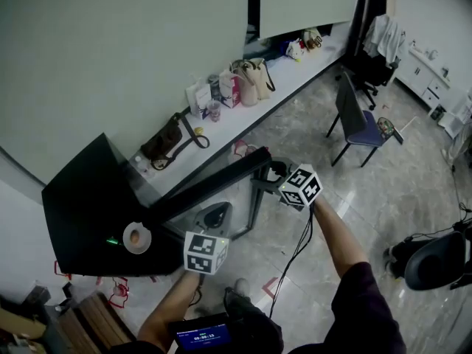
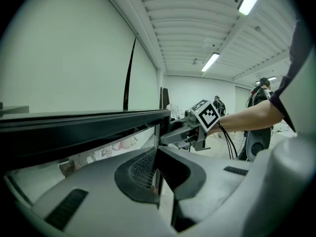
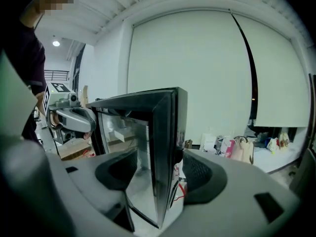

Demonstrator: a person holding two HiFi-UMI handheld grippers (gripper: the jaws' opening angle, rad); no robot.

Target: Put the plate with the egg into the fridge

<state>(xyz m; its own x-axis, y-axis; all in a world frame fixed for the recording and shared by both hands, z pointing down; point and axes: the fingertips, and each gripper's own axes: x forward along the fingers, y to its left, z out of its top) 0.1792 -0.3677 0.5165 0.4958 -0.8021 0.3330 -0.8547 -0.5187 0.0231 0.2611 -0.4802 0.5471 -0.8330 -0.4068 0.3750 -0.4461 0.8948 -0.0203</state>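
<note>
A black fridge [image 1: 81,212] stands low at the left, with a white plate carrying an egg [image 1: 137,237] on its top. Its glass door [image 1: 206,186] swings out to the right. My right gripper [image 1: 271,172] is at the door's free edge. In the right gripper view that edge [image 3: 165,132] stands between the wide-open jaws [image 3: 160,154], and the pads do not press on it. My left gripper [image 1: 215,216] hangs beside the door's inner face, near the plate. In the left gripper view its fingertips [image 2: 158,149] meet with nothing seen between them, and the door [image 2: 74,125] runs along their left.
A white bench [image 1: 295,72] along the wall carries bags, cartons and a cup. A blue chair [image 1: 358,120] stands on the marble floor to the right, and a dark round object [image 1: 435,260] lies further right. A small screen [image 1: 200,338] and a wooden crate [image 1: 88,319] are near my feet.
</note>
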